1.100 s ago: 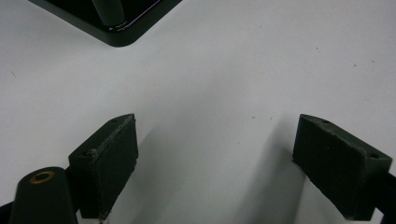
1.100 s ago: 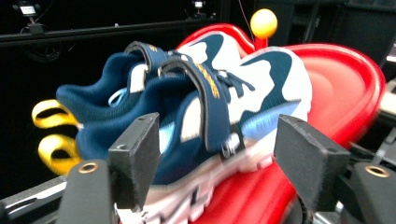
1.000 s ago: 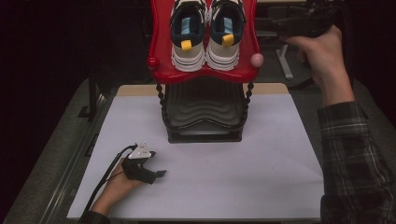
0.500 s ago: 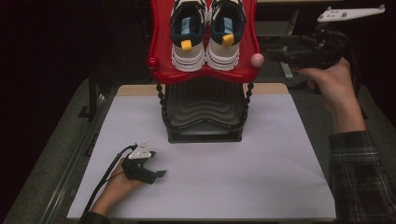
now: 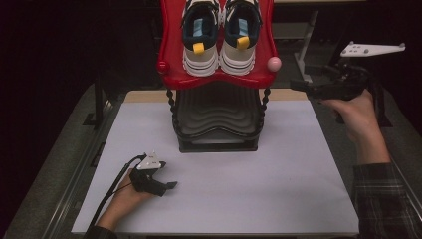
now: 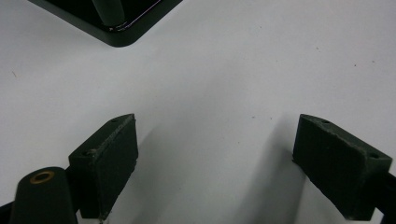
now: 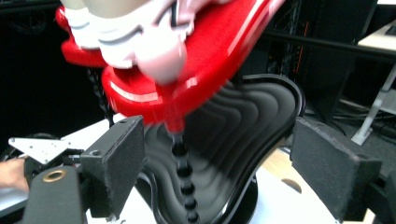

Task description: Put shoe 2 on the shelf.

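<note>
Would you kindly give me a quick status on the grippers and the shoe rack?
Left gripper open, resting on the white mat. Right gripper open, empty, beside the red shelf. Pair of sneakers on it. Nothing between.

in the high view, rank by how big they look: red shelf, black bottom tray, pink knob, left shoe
1. red shelf
2. black bottom tray, though it sits lower and farther from the camera, so this is unsure
3. left shoe
4. pink knob
</note>
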Demonstrator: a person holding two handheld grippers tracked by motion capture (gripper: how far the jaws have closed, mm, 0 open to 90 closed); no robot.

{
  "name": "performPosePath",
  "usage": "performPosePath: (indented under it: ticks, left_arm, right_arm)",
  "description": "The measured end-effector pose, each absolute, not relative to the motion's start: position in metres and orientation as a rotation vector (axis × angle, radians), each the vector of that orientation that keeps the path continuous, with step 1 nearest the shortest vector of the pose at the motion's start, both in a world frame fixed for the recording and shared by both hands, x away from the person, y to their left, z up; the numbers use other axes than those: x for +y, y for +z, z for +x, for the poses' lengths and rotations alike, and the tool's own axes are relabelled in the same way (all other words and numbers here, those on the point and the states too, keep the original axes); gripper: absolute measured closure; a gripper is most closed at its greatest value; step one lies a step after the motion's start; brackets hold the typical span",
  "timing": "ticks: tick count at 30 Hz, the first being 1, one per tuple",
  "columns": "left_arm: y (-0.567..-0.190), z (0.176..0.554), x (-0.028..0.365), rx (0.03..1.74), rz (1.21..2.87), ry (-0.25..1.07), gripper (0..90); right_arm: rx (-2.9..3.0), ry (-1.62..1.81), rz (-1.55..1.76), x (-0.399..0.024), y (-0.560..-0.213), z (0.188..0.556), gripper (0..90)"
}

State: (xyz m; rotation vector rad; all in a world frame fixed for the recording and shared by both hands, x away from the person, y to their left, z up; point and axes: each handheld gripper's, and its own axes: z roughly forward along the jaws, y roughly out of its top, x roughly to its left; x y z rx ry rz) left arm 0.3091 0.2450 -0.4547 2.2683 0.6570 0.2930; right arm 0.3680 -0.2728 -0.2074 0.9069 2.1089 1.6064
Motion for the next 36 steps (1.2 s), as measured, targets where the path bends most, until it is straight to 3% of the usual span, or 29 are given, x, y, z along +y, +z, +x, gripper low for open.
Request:
performPosePath:
  ticks: [36]
  left_arm:
    - [-0.455, 0.309, 0.245, 0.656, 2.27, 0.294, 13.3]
  right_arm:
    - [2.275, 1.352, 1.184, -0.286, -0.392, 0.326, 13.4]
